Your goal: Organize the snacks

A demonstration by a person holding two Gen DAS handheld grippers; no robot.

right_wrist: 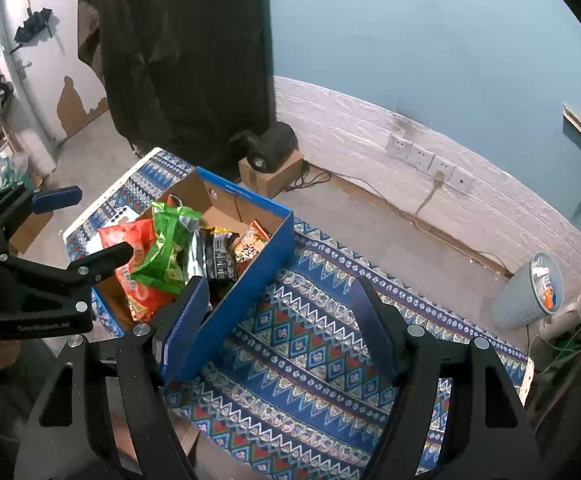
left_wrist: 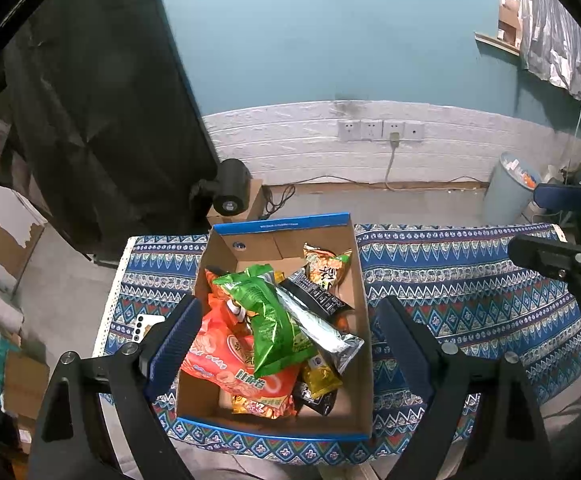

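Note:
An open cardboard box with a blue rim (left_wrist: 282, 224) stands on a blue patterned tablecloth (left_wrist: 450, 280). It holds several snack packets. A green bag (left_wrist: 270, 320) lies on top of an orange bag (left_wrist: 226, 360), next to a silver bag (left_wrist: 318, 328) and a black packet (left_wrist: 314, 296). An orange-green packet (left_wrist: 326, 268) leans on the far right wall. My left gripper (left_wrist: 289, 304) hovers open above the box, its fingers spanning the box's width. My right gripper (right_wrist: 279, 284) is open over the cloth to the right of the box (right_wrist: 250, 280), holding nothing.
A white phone (left_wrist: 146, 326) lies on the cloth left of the box. On the floor beyond the table are a grey waste bin (right_wrist: 530, 292) and a black cylindrical device on a carton (left_wrist: 230, 188). A dark sheet hangs at the far left.

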